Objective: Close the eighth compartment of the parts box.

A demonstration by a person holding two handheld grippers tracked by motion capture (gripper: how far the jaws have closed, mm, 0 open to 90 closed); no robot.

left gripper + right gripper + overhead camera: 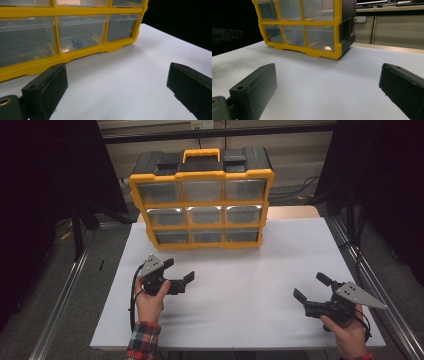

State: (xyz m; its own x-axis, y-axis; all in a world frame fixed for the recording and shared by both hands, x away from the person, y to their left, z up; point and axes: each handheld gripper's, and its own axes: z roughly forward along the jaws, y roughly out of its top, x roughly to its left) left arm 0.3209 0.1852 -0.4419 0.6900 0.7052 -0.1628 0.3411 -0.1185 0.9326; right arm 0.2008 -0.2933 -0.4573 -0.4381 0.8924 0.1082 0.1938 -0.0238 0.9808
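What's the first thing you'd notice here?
The big yellow organizer with clear drawers, standing at the far side of the white table. Near the front, two hands hold black grippers, the left gripper and the right gripper, both open. A small blue ring sits inside a bottom drawer.

White counter [240, 305] set on a grey floor [50, 285], flanked by metal rails [62, 295], dark curtains [45, 175] hung at both sides, beige panelled wall [397, 32] seen behind, cables [300, 190] trailed along the floor.
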